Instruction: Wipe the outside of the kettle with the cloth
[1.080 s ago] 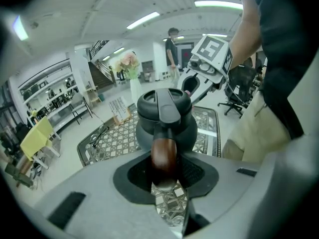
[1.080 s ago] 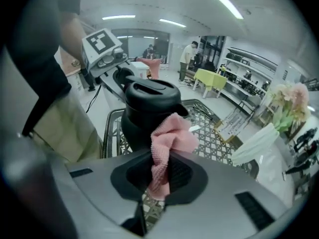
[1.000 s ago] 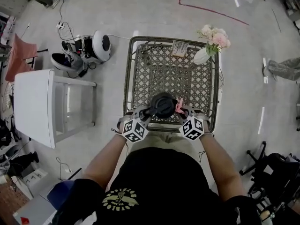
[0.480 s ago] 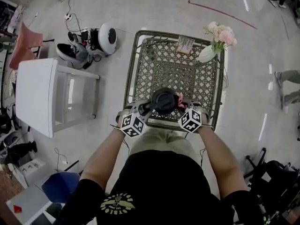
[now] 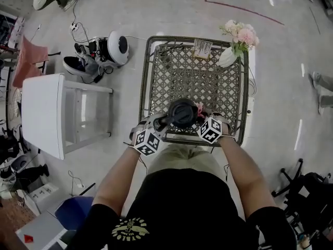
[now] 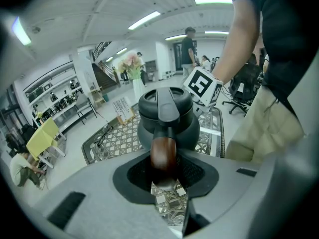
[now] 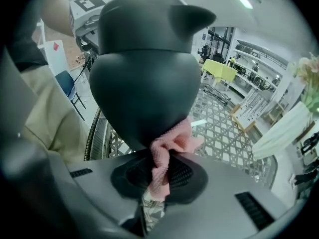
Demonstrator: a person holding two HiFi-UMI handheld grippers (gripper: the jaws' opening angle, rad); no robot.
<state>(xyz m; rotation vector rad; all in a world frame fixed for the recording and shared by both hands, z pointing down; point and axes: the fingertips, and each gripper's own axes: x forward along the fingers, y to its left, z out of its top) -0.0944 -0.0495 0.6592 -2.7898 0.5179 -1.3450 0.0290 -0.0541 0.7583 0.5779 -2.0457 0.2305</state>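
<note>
Now, dark kettle (image 5: 182,113) low in the middle of the frame, on a lattice table (image 5: 156,77), left gripper (image 6: 165,176) pinching its brown handle (image 6: 163,151), right gripper (image 7: 158,177) pinching a pink cloth (image 7: 167,148) against the kettle's side.

My left hand-held gripper (image 6: 167,179) has its jaws clamped on the brown wooden handle (image 6: 162,151) of the dark kettle (image 6: 168,114), upright, lattice tabletop (image 6: 115,139) underneath.

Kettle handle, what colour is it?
Reddish-brown handle, glossy like wood, against the dark grey kettle. Best seen in the left gripper view.
</note>
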